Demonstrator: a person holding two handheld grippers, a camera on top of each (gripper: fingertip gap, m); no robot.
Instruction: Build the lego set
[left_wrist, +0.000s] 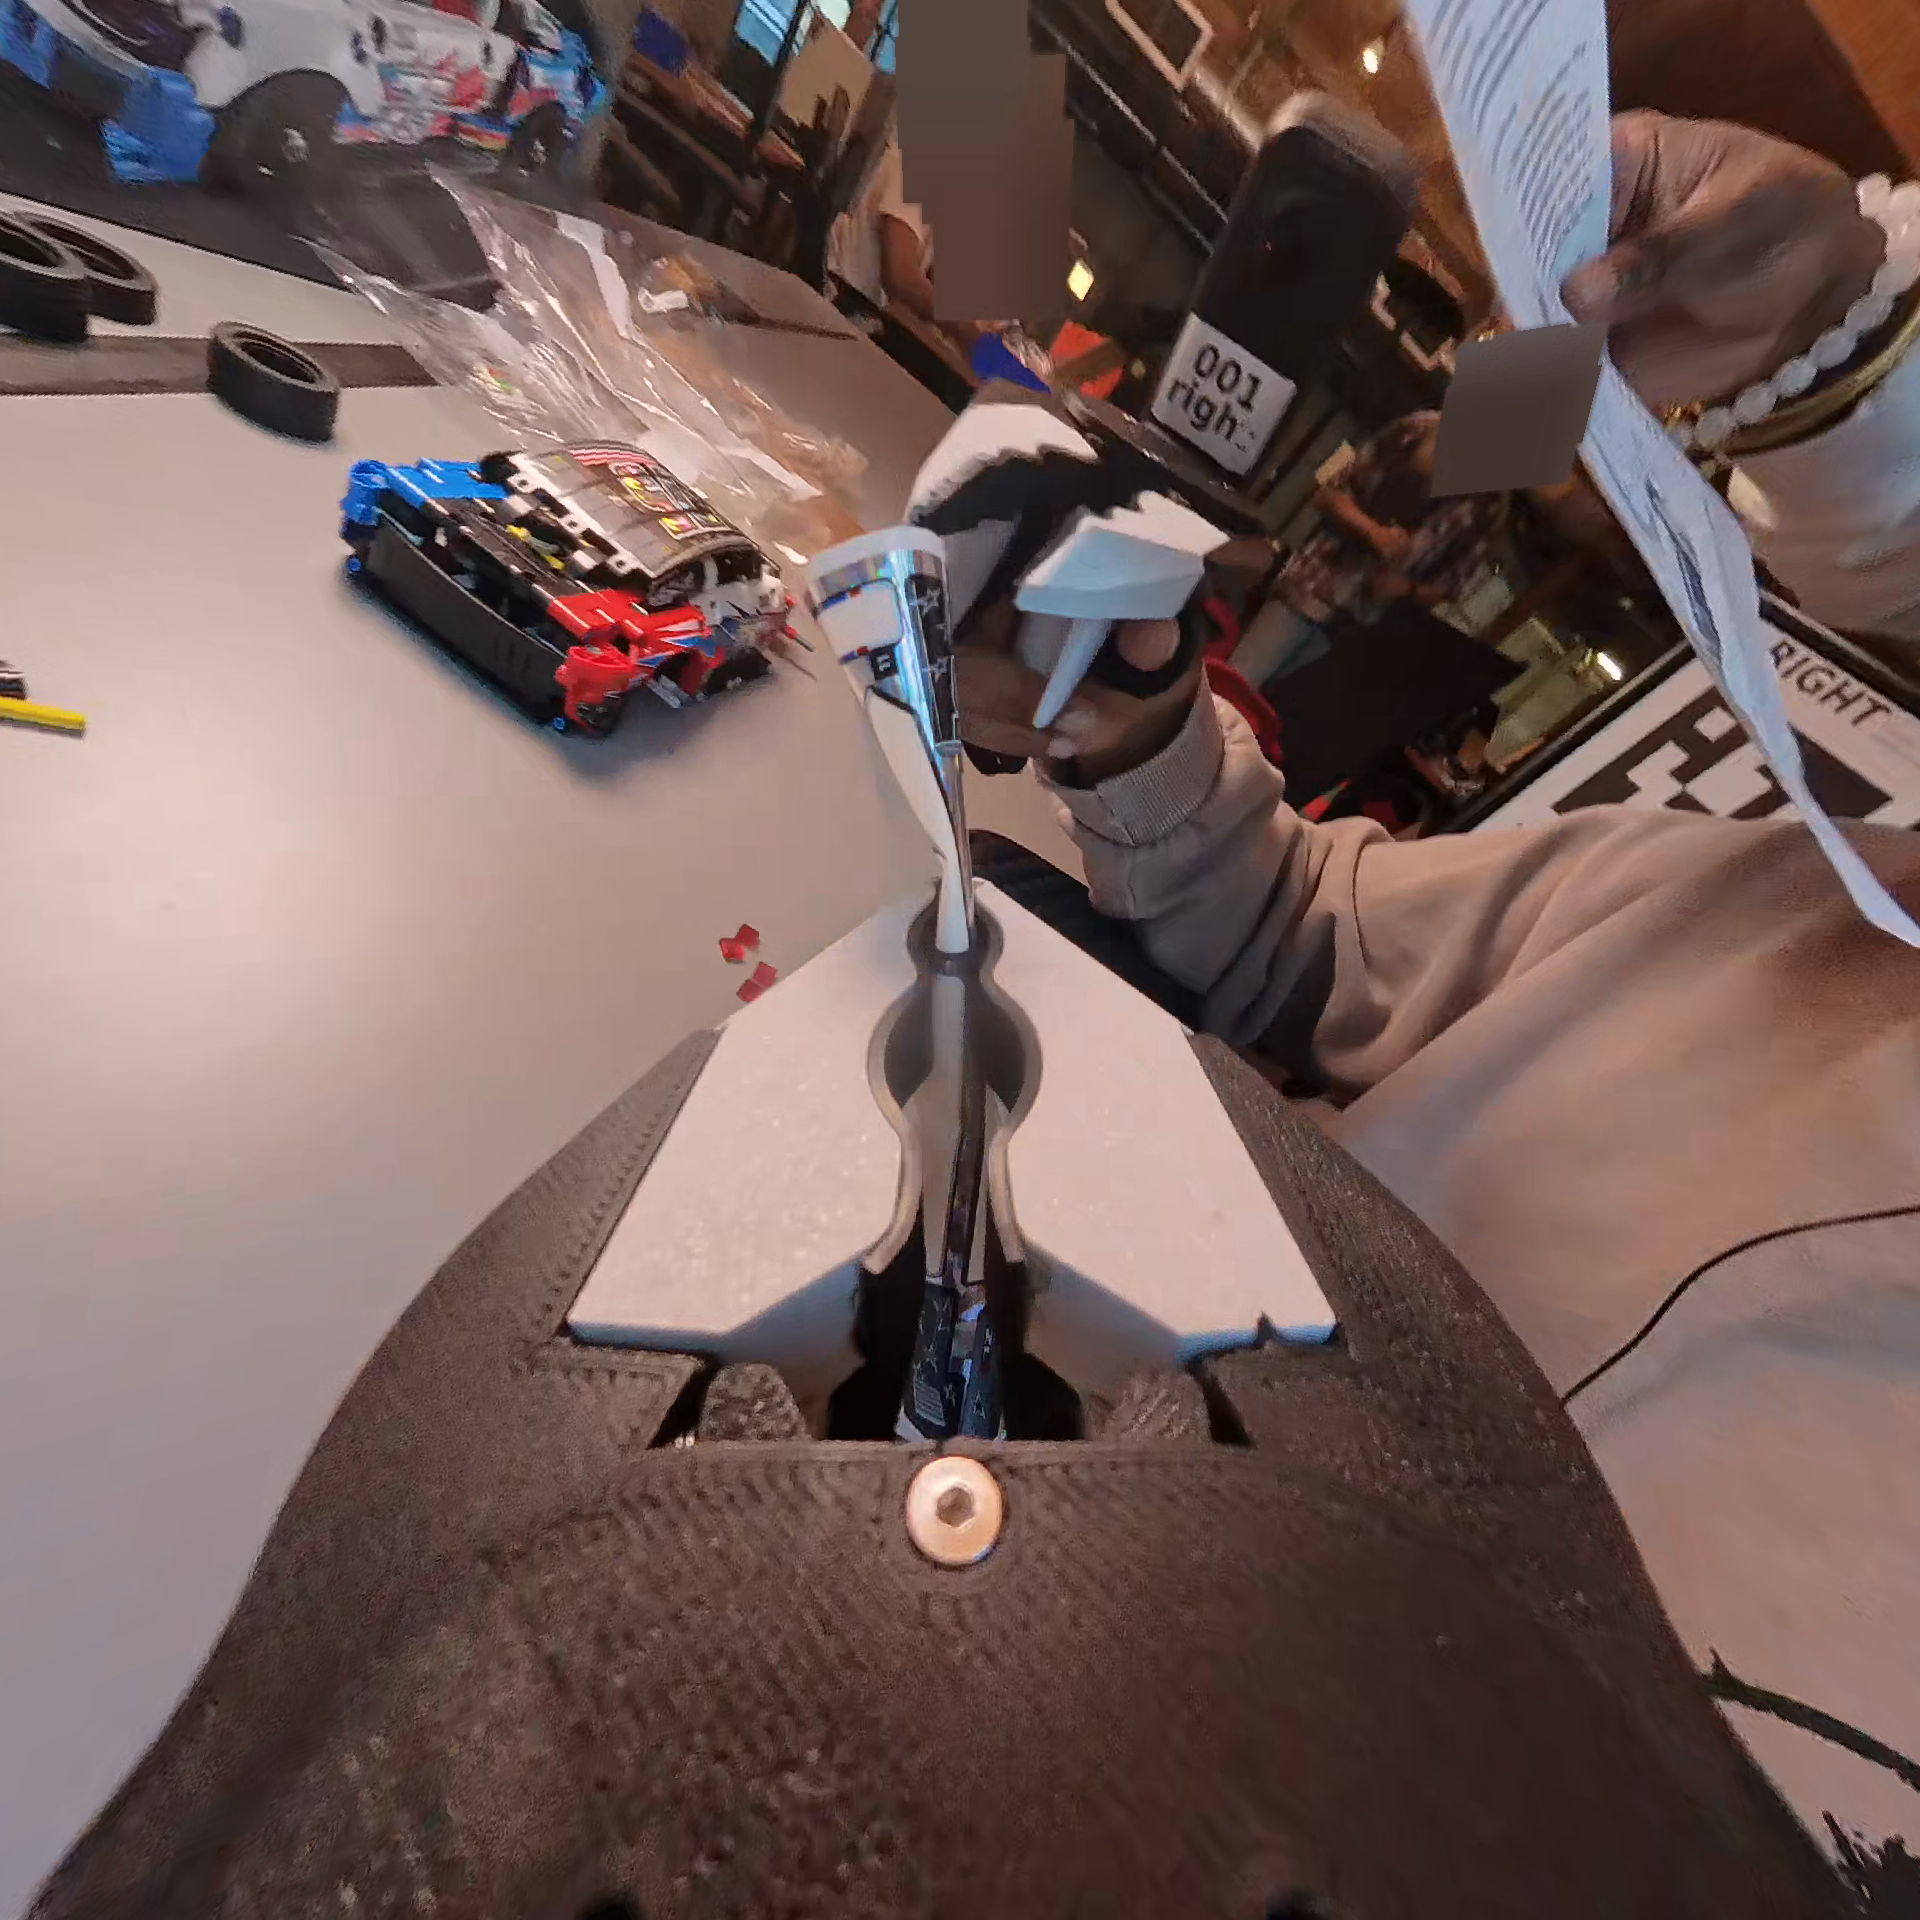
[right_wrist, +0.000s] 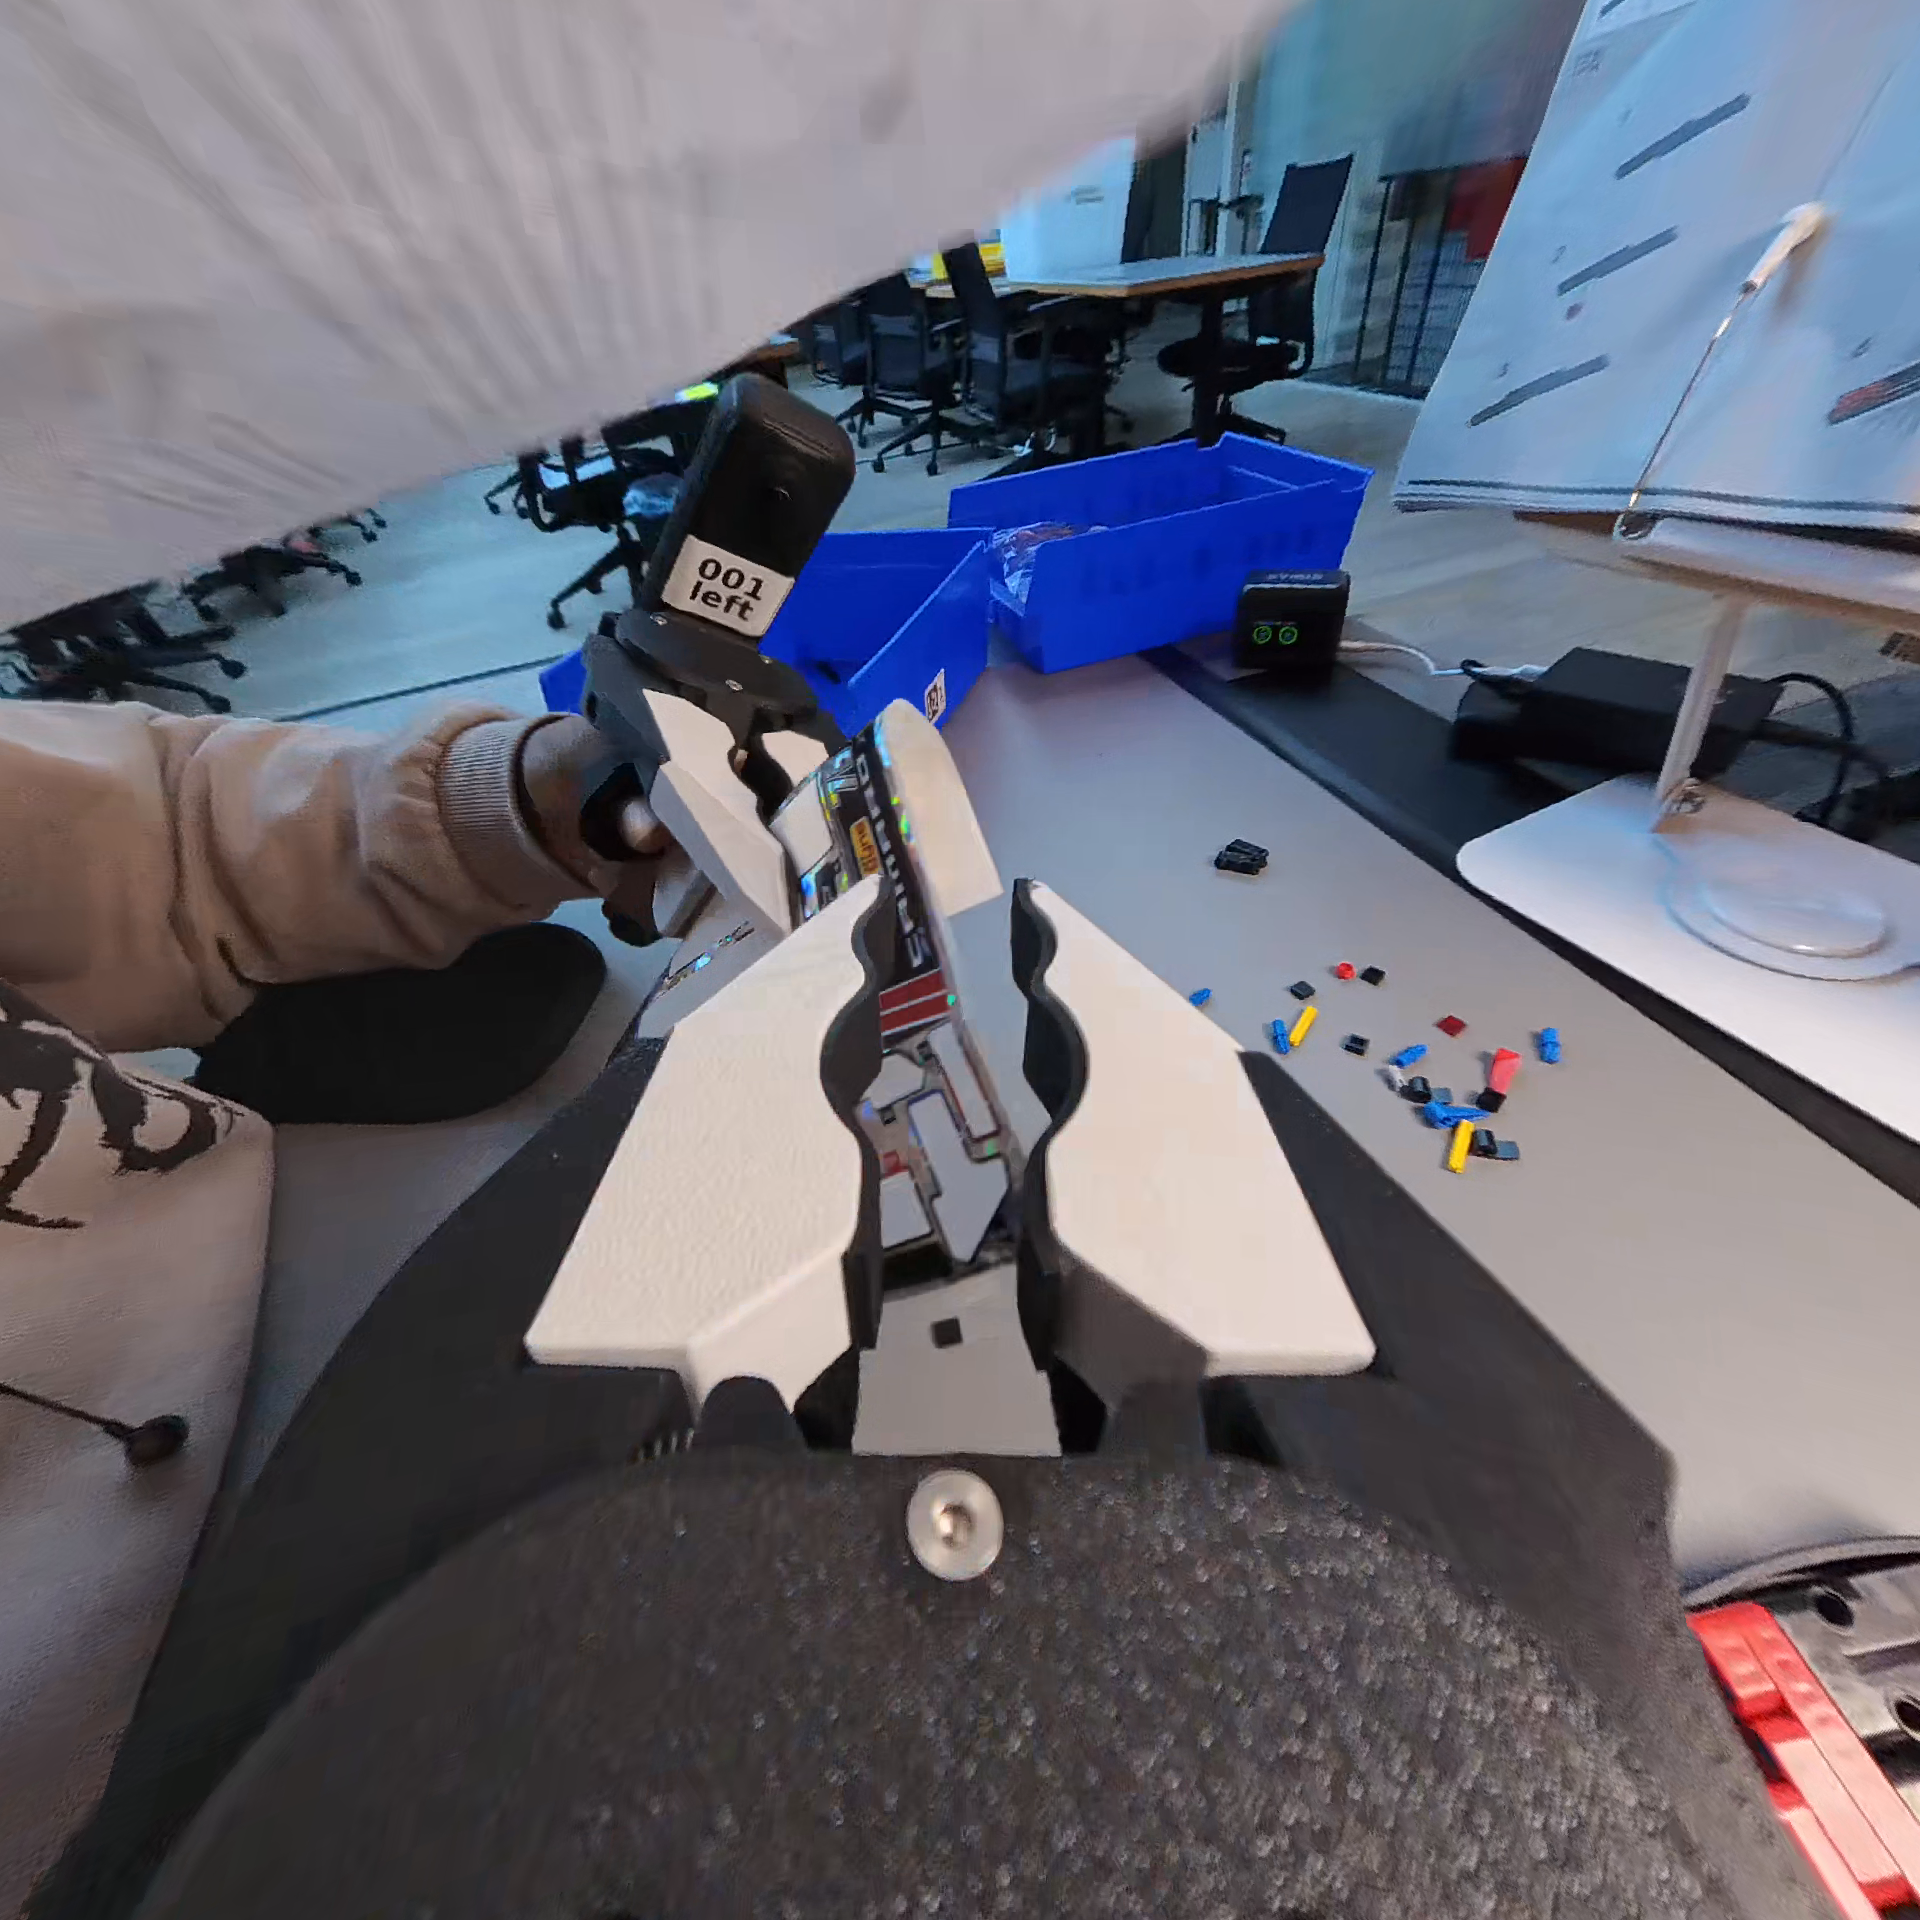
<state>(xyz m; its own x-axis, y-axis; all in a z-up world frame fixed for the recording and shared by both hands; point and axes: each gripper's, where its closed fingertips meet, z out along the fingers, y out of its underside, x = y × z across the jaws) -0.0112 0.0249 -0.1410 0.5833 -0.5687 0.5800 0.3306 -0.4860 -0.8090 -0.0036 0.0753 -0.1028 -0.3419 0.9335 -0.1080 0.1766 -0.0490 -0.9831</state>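
My left gripper (left_wrist: 954, 920) is shut on a shiny sticker sheet (left_wrist: 902, 665), seen edge-on and rising from the fingertips. My right gripper (right_wrist: 948, 909) is open, with the same sheet (right_wrist: 920, 1003) standing between its jaws; its left finger is close to the sheet, and contact is unclear. The left gripper also shows in the right wrist view (right_wrist: 836, 862), clamped on the sheet's far end. The right gripper shows in the left wrist view (left_wrist: 997, 613), beside the sheet's top. A part-built lego car (left_wrist: 561, 592) in blue, black and red lies on the grey table (left_wrist: 260, 987).
Loose tyres (left_wrist: 275, 379), clear plastic bags (left_wrist: 582, 312), a finished car model (left_wrist: 312, 73) and small red pieces (left_wrist: 748, 956) are on the table. Small loose bricks (right_wrist: 1434, 1081), blue bins (right_wrist: 1174, 551) and an instruction book on a stand (right_wrist: 1714, 312) lie to the right. A hand holds a paper (left_wrist: 1538, 208). There is about 7 cm between the tips of the two grippers. The part-built lego car (left_wrist: 561, 592) lies around 20 cm away from my right fingertips. My right wrist view (right_wrist: 1815, 1668) looks at it from another angle.
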